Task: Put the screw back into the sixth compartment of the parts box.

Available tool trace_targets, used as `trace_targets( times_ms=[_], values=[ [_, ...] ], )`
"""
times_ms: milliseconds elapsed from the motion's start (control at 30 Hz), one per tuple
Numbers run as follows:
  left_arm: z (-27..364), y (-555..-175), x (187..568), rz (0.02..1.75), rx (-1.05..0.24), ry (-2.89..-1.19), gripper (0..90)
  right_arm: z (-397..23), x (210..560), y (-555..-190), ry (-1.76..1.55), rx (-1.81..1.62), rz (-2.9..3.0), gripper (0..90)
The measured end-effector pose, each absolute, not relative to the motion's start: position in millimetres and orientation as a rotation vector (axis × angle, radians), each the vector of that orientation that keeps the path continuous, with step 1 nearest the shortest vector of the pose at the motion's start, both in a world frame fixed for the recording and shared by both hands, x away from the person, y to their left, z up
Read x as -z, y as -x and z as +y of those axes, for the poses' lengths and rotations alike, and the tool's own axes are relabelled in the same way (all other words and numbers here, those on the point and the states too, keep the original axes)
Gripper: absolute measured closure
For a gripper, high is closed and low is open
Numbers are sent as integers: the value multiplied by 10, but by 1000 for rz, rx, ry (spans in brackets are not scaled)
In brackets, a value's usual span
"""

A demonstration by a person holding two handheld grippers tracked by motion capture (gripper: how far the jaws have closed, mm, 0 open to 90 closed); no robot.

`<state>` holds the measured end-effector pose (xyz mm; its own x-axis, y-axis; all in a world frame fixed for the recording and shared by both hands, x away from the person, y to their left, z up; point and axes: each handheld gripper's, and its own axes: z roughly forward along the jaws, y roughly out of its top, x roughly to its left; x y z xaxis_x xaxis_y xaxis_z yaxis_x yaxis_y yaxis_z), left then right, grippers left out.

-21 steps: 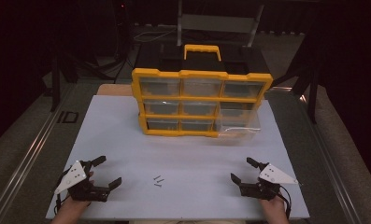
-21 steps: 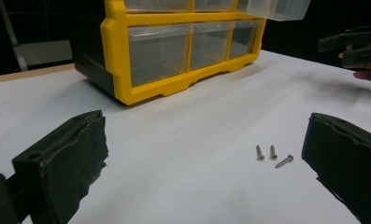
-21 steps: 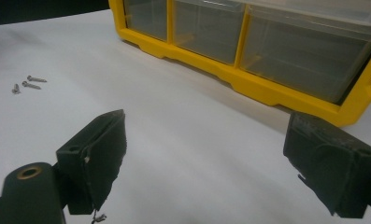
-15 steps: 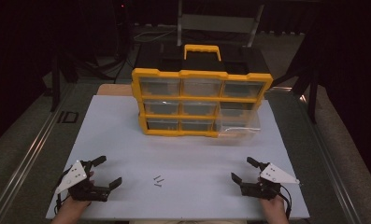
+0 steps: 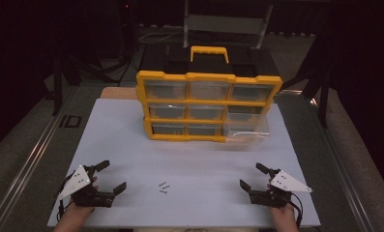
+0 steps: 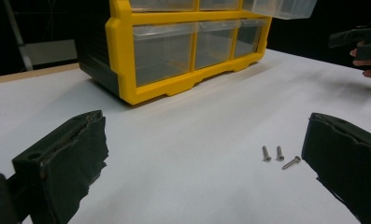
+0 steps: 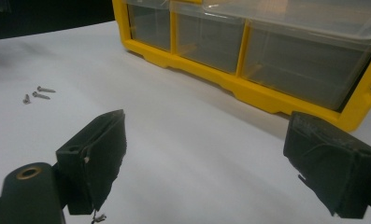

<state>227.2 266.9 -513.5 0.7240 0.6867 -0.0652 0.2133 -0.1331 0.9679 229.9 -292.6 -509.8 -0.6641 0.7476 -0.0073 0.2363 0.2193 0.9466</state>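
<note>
Near the desk's [image 5: 131, 135] front edge, midway between my two grippers, lie three screws [image 5: 164, 186], touching neither. My left gripper [image 5: 110, 177] sits by the front left corner and my right gripper [image 5: 252, 176] by the front right, both with jaws spread wide and empty. One yellow organizer [image 5: 206, 104] with nine drawers stands toward the back edge, one drawer [image 5: 245, 126] pulled out, leaving bare desk between it and the screws.
</note>
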Motion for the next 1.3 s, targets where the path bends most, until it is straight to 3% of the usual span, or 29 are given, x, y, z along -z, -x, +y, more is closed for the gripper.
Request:
trace_targets(
  times_ms=[267, 400, 733, 1133, 1200, 1300],
  values=[
    [2655, -2254, 5050, 733, -430, -1627, 11, -2919, 5069, -2274, -902, -1448, 2017, 134],
    [2645, -2253, 4905, 723, -485, -1620, 11, -2896, 5056, -2261, -894, -1448, 2016, 134],
    [2471, -2360, 4499, 685, -415, -1655, 10, -2877, 5055, -2273, -887, -1465, 2017, 135],
    [2144, -2536, 4306, 664, -373, -1816, 13, -2863, 5057, -2275, -883, -1492, 2029, 134],
    [2102, -2571, 4319, 681, -359, -1820, 64, -2859, 5054, -2270, -881, -1495, 2032, 135],
    [2021, -2616, 4354, 683, -327, -1845, 65, -2853, 5054, -2267, -875, -1497, 2037, 135]
  ],
)
